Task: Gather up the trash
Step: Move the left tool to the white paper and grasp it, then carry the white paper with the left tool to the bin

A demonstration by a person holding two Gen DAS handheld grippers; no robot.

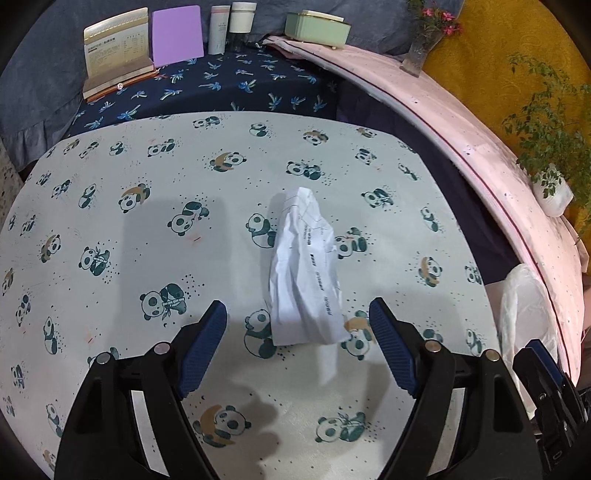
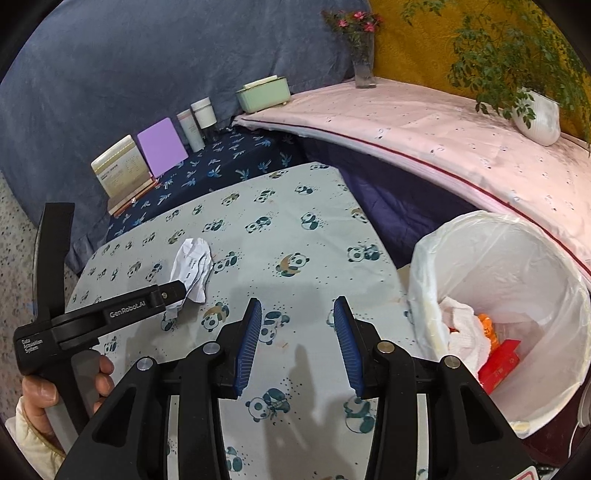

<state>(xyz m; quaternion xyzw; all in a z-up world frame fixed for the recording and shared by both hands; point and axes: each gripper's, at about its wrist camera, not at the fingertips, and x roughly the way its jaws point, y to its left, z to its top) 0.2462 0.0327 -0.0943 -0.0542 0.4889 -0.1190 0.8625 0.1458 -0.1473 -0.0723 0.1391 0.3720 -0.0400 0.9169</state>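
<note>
A crumpled white printed paper [image 1: 303, 269] lies on the panda-print tablecloth [image 1: 147, 229]. My left gripper [image 1: 297, 314] is open, its blue pads on either side of the paper's near end, not touching it. In the right wrist view the paper [image 2: 194, 267] shows at the left, with the left gripper [image 2: 177, 291] reaching it from the left. My right gripper [image 2: 297, 314] is open and empty above the cloth. A bin lined with a white bag [image 2: 498, 229] stands at the table's right edge and holds tissue and red and orange wrappers [image 2: 498, 363].
At the back, on a dark blue cloth [image 1: 221, 88], stand a card holder [image 1: 116, 51], a purple card [image 1: 177, 35], two white bottles [image 1: 231, 26] and a green box [image 1: 317, 27]. A pink-covered ledge [image 2: 424, 136] carries a flower vase [image 2: 364, 55] and a potted plant [image 2: 535, 114].
</note>
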